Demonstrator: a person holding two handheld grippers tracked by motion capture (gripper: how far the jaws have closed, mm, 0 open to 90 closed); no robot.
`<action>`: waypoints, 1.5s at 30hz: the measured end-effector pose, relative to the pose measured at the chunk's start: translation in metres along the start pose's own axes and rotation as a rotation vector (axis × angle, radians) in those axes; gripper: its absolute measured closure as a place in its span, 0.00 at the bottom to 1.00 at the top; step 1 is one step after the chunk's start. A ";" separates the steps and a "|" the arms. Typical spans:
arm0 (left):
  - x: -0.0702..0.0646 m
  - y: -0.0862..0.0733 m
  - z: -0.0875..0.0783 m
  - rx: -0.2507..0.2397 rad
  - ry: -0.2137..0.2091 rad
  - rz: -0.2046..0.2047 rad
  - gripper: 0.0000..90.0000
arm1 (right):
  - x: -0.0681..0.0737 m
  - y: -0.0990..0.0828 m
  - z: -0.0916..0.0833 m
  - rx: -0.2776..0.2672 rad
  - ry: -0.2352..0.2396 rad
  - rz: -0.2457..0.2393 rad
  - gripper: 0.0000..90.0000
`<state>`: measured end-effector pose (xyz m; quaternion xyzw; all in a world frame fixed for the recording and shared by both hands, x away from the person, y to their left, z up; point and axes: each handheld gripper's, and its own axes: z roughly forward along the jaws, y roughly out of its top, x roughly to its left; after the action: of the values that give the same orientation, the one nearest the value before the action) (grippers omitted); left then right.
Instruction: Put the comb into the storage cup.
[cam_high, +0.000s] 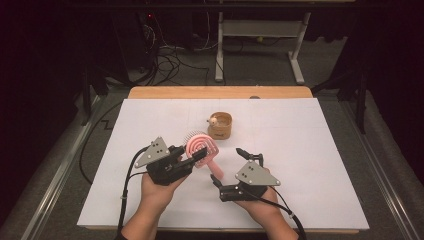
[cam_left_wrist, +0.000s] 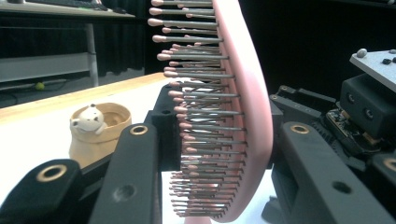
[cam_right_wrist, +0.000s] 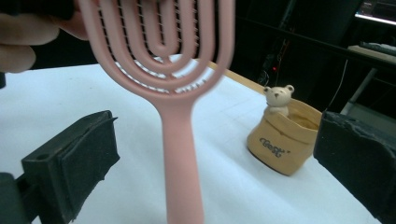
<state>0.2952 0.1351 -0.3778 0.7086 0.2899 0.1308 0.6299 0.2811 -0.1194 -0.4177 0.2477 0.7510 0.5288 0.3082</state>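
A: How did the left gripper (cam_high: 199, 156) stand?

B: Clamped on the head of the pink hairbrush (cam_high: 201, 145). In the left gripper view the two black jaws pressed the brush (cam_left_wrist: 243, 116) edge-on between them, bristles (cam_left_wrist: 196, 112) pointing left, tips pale and rounded.

A: And the right gripper (cam_high: 229, 166)?

B: Its jaws were spread wide apart, gripping nothing. In the right gripper view the brush handle (cam_right_wrist: 182, 158) ran down between the two padded jaws without touching either, the looped head above it blurred.

A: Where was the brush over the table?

B: Held above the white sheet (cam_high: 310, 150), near the middle toward the person's side, head at the left gripper, handle slanting down toward the right gripper.

A: Anything else nearby?

B: One small tan pot (cam_high: 220, 126) with a little bear figure (cam_high: 213, 120) on its rim, standing just beyond the brush. Nothing lay between it and the grippers.

A: The count?

B: One brush, one pot, one bear, two grippers, two hands. Beyond the table's wooden edge (cam_high: 220, 92) stood a desk frame (cam_high: 260, 30) and loose cables (cam_high: 170, 62) on the floor.
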 end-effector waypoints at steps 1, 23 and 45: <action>0.001 0.000 -0.001 -0.001 0.001 -0.002 0.70 | -0.001 -0.001 -0.001 0.002 -0.003 0.006 0.00; 0.017 0.003 -0.017 -0.026 0.028 0.014 0.70 | -0.045 -0.039 -0.030 0.082 -0.124 0.067 0.00; 0.032 0.002 -0.032 -0.089 0.076 -0.036 0.70 | -0.086 -0.072 -0.075 0.106 -0.244 0.174 0.00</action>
<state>0.3035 0.1792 -0.3760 0.6690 0.3202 0.1590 0.6516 0.2824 -0.2503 -0.4499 0.3903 0.7106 0.4789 0.3366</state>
